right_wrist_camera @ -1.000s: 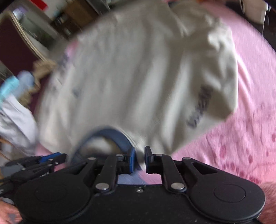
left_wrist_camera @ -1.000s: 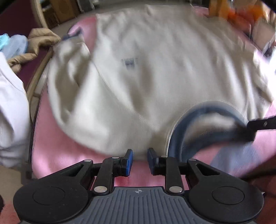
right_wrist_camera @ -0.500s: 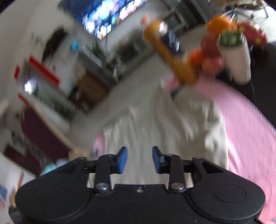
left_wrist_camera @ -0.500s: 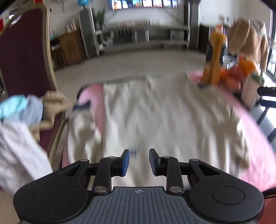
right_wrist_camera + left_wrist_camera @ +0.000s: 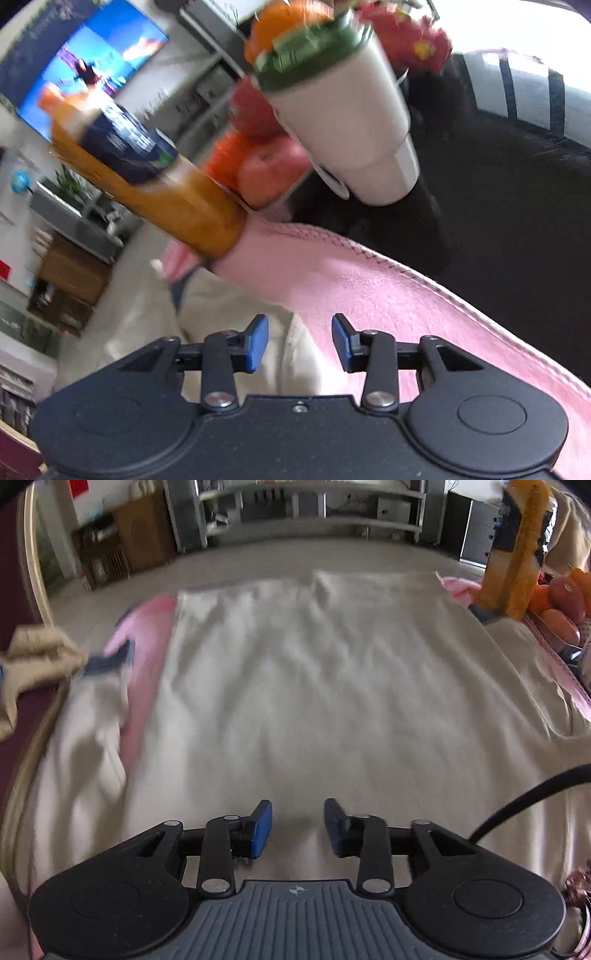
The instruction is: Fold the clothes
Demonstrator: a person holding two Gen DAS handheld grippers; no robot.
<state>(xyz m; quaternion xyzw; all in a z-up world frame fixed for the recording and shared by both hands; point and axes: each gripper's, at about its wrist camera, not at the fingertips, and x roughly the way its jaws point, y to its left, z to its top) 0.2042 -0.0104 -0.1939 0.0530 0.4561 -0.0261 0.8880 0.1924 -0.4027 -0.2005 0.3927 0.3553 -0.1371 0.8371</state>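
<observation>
Left gripper (image 5: 298, 825): we see its blue-padded jaws standing moderately apart with nothing between them; they have just been opening.
Cream shirt (image 5: 314, 686): we find it spread flat ahead of the left jaws, reaching from right under the pads to the far edge of the surface; the cloth is softly wrinkled and a little blurred.
Sleeve (image 5: 92, 716): we see it lying out to the left of the left jaws, bunched, with a dark blue cuff (image 5: 107, 661) at its far end.
Pink cover (image 5: 144, 664): we see a strip of it bare between the sleeve and the body of the shirt, ahead and left of the left jaws.
Right gripper (image 5: 299, 345): we see its jaws also partly apart and empty; they have just been closing a little.
Shirt edge in the right view: we see cream cloth directly beneath and to the left of the right jaws, with pink cover to their right and ahead.
Orange bottle (image 5: 147, 192): ahead and left of the right jaws, at the cover's far edge.
White tumbler (image 5: 343, 122): ahead of the right jaws, with a green lid.
Fruit (image 5: 266, 166): between bottle and tumbler, blurred.
</observation>
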